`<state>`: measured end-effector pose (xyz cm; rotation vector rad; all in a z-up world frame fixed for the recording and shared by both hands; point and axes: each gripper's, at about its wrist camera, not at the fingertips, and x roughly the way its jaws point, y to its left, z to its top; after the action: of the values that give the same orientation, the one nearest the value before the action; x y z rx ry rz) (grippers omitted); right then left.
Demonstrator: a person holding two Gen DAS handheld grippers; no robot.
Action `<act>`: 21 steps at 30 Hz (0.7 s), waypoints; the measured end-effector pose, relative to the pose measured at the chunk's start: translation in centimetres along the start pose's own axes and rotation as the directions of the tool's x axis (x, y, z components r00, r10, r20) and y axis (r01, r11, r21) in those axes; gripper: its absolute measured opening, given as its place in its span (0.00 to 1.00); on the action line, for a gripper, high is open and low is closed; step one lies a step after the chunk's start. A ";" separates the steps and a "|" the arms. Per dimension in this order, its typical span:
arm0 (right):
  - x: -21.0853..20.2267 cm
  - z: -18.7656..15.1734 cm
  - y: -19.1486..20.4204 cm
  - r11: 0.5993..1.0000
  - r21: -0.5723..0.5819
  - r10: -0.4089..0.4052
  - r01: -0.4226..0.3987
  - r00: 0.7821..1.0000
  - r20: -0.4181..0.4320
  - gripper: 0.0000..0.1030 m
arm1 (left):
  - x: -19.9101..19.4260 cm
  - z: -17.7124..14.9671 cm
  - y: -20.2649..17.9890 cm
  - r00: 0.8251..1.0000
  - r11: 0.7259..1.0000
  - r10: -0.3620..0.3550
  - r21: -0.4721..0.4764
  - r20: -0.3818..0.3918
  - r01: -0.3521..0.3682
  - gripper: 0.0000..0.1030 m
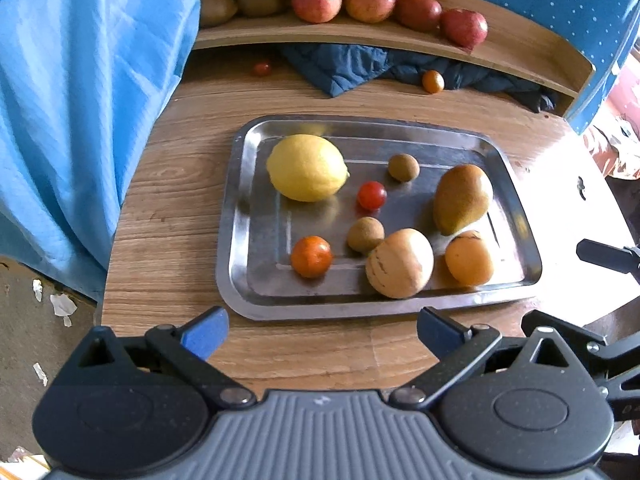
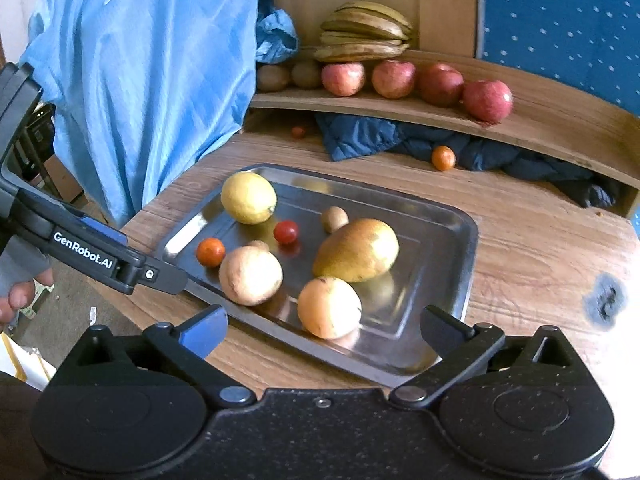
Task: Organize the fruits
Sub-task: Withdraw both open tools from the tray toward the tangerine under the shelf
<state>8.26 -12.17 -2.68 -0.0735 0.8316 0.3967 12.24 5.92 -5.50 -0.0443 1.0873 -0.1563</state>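
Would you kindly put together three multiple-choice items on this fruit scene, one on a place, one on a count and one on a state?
1. Where does the lemon lie?
A. on the shelf
B. in the metal tray
C. on the dark blue cloth

2. How many red apples stand on the wooden shelf?
A. two
B. four
C. six

3. How is the right hand-held gripper?
A. open and holding nothing
B. shut on the pear
C. shut on the lemon

Answers: 1 B, the lemon rests in the tray's far left corner; 2 B, four apples stand in a row beside the kiwis; 3 A, its fingers are wide apart with nothing between them.
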 end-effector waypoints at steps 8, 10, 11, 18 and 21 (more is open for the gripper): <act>-0.4 -0.6 -2.1 0.997 0.068 -0.027 0.028 1.000 -0.009 0.99 | 0.3 1.4 -1.3 1.000 0.999 0.008 0.052 0.000 -0.008 0.99; -0.1 -0.4 -2.6 0.996 0.086 -0.036 0.037 0.999 -0.008 0.99 | 0.6 2.1 -1.4 1.000 0.998 0.006 0.063 0.003 -0.007 0.99; 0.1 -0.2 -2.9 0.995 0.093 -0.039 0.040 0.999 -0.006 0.99 | 0.7 2.6 -1.5 1.000 0.998 0.006 0.069 0.003 -0.006 0.99; 1.8 2.0 -4.9 0.989 0.133 -0.070 0.067 0.997 0.014 0.99 | 1.9 6.5 -2.3 1.000 0.993 -0.005 0.120 0.017 0.003 0.99; 2.6 2.9 -5.8 0.985 0.153 -0.081 0.078 0.997 0.015 0.99 | 2.8 8.4 -2.6 1.000 0.990 -0.017 0.138 0.023 0.014 0.99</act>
<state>14.03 -16.08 -3.17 0.0396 0.8332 0.2570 20.63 2.65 -3.73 0.0691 1.0503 -0.2435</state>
